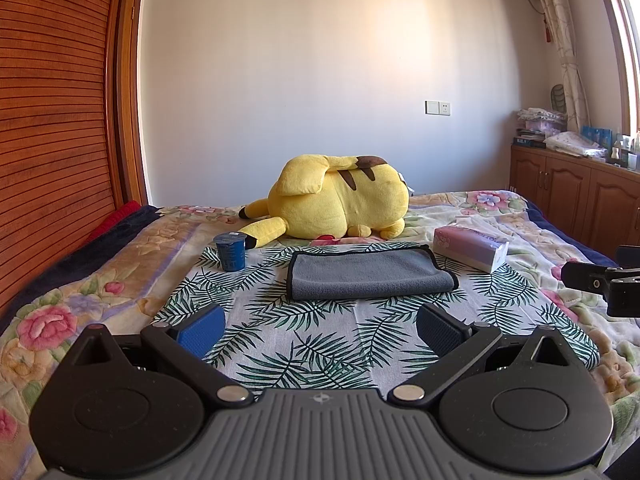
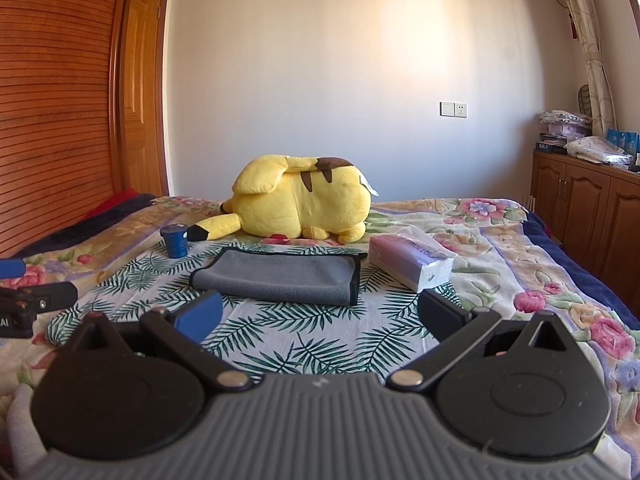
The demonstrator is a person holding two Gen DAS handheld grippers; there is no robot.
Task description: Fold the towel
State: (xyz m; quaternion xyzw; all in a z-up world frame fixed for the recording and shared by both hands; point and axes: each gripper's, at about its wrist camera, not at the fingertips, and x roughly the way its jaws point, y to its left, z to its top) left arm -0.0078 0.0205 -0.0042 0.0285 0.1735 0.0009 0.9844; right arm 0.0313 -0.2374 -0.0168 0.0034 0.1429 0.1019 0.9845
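Observation:
A grey towel (image 1: pixel 370 276) with dark edging lies folded flat on a palm-leaf cloth (image 1: pixel 304 344) on the bed; it also shows in the right wrist view (image 2: pixel 280 276). My left gripper (image 1: pixel 320 326) is open and empty, a short way in front of the towel. My right gripper (image 2: pixel 320 314) is open and empty, in front of the towel's near right corner. Each gripper's body shows at the edge of the other's view: the right one (image 1: pixel 608 284) and the left one (image 2: pixel 28 304).
A yellow plush toy (image 1: pixel 340 204) lies behind the towel. A blue cup (image 1: pixel 231 252) stands at the cloth's far left. A pink tissue pack (image 1: pixel 472 248) lies at the far right. A wooden cabinet (image 1: pixel 580 196) stands right of the bed, a wardrobe (image 1: pixel 52 120) left.

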